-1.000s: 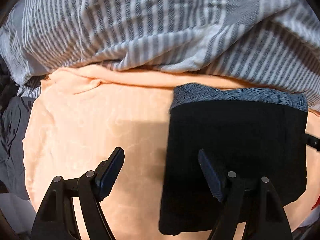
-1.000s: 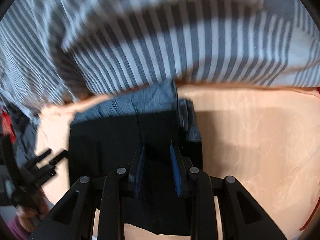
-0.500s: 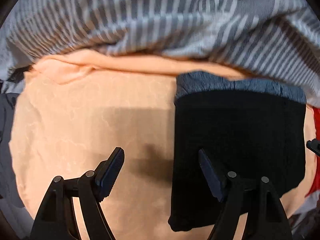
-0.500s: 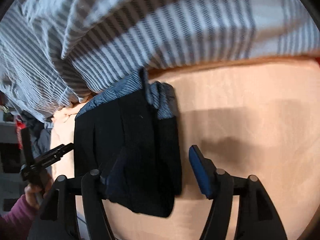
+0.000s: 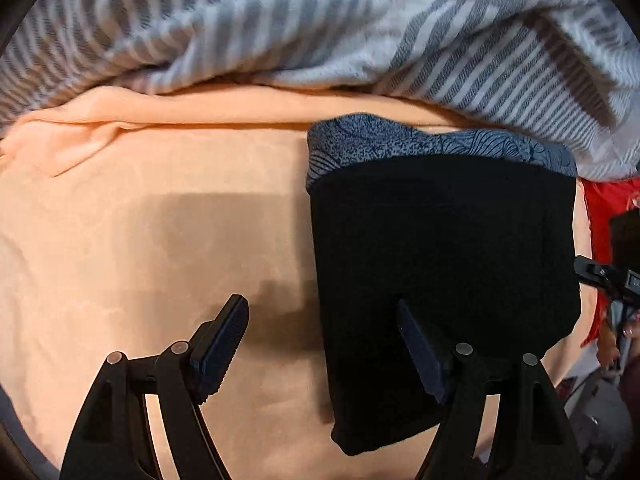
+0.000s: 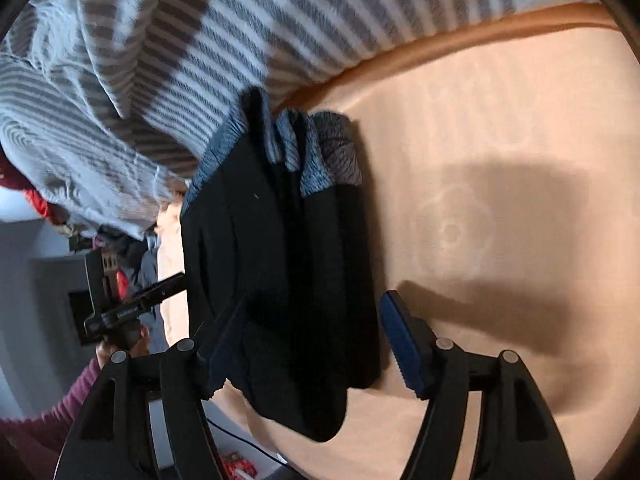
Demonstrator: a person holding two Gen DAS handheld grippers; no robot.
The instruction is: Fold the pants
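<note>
1. Peach bed sheet (image 5: 152, 240) filling most of both views, with a striped grey-and-white blanket (image 5: 320, 32) bunched along the far edge. Plenty of bare sheet on either side of the bundle.
2. Black pants (image 5: 440, 248) lying flat on the sheet, already down to a compact rectangle, blue patterned waistband (image 5: 420, 144) at the far end tucked just under the blanket's edge. In the right wrist view the pants (image 6: 280, 272) show several stacked layers with the band sticking out on top.
3. Step in hand, by the look of it: folding pretty much done, so either the wrap-up or a last tidy. Near end looks a bit lumpy and rounded, so maybe one more smoothing pass or squaring of that corner. If another fold is wanted, would call for pinching the near edge and carrying it toward the waistband without dragging the stack apart.
4. Left hand-held gripper (image 5: 324, 344) spread wide, nothing pinched, hovering low at the bundle's left edge: one finger over bare sheet, the other over black cloth.
5. Right hand-held gripper (image 6: 308, 344) also spread wide and empty, straddling the near end of the pants, angled forward along the sheet. Contact with the cloth: can't tell.
</note>
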